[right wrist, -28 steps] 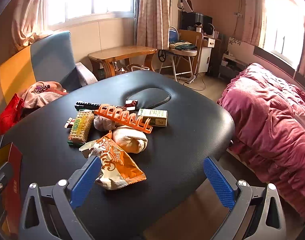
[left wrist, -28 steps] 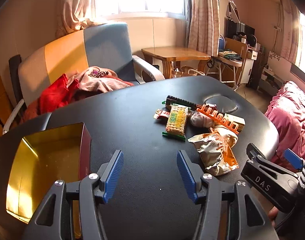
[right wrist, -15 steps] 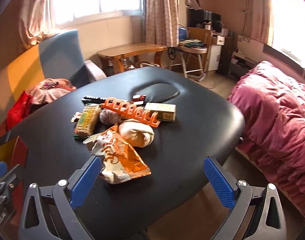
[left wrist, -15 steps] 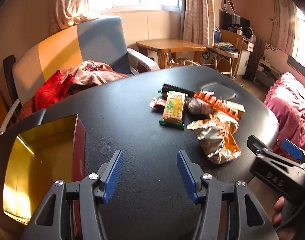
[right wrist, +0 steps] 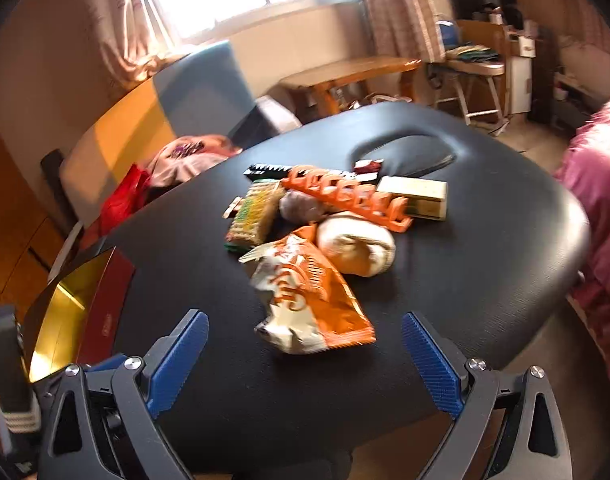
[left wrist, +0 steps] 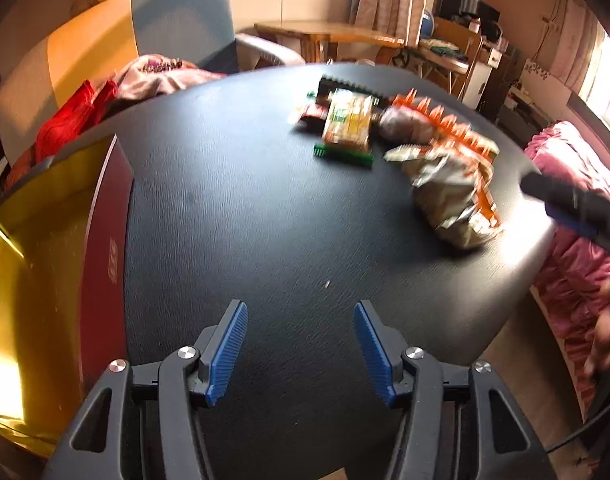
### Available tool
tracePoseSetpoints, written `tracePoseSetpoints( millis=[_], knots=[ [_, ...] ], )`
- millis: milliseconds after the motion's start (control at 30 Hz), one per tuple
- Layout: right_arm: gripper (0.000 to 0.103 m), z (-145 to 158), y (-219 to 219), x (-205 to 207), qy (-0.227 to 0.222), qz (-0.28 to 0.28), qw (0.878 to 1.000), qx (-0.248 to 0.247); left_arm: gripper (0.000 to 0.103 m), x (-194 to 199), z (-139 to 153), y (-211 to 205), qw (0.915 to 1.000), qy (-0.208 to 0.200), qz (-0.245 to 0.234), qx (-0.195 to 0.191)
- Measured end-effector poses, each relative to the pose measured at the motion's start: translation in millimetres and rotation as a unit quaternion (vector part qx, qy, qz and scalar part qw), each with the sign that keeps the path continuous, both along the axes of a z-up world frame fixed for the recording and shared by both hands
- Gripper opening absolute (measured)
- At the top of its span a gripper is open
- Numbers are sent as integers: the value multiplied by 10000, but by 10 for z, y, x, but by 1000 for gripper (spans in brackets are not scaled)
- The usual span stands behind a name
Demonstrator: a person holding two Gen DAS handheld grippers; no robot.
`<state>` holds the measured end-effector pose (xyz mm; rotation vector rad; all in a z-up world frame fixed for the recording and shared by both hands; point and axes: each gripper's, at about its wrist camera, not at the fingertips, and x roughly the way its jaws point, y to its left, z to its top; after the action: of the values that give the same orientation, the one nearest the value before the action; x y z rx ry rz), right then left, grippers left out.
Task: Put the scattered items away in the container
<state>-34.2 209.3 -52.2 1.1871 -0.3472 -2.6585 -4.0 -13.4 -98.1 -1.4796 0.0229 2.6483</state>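
Note:
A red box with a gold inside (left wrist: pixel 41 264) stands open at the left of the black padded table (left wrist: pixel 245 208); it also shows in the right wrist view (right wrist: pixel 81 312). A pile of items lies farther back: an orange snack bag (right wrist: pixel 309 300), a cream rolled sock (right wrist: pixel 357 246), an orange comb-like clip (right wrist: pixel 349 196), a biscuit pack (right wrist: pixel 253 216), a small carton (right wrist: pixel 417 196). My left gripper (left wrist: pixel 301 348) is open and empty over bare table. My right gripper (right wrist: pixel 305 356) is open wide, just short of the snack bag.
An armchair (right wrist: pixel 153 120) with red and pink clothes stands behind the table. A wooden side table (right wrist: pixel 345 72) and a cluttered desk are at the back. A pink bed (right wrist: pixel 601 184) lies to the right. The table's front edge is close below both grippers.
Both grippers have moved forward and tilted down toward the table. The right gripper has swung left, bringing the snack bag between its fingers' line. Both stay open.

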Motion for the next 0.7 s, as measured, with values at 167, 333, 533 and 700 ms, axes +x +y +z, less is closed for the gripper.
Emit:
tracePoseSetpoints(
  millis=[167,333,533,700],
  knots=[
    [98,-110,-146,-399,-220,127,9997,-23,57,1,-143,-45,9999,-148,17,-26],
    [100,-292,-238,-655,-595,231,9975,-300,60,0,-165,-58,9999,-129,-34,-5],
    [98,-304,-355,-628,-752,1133,9775,-1611,73,-22,-176,-45,9997,-134,-101,150],
    [98,-253,-214,-491,-635,856,9831,-1487,87,-53,-197,-55,9990,-122,-168,407]
  ],
)
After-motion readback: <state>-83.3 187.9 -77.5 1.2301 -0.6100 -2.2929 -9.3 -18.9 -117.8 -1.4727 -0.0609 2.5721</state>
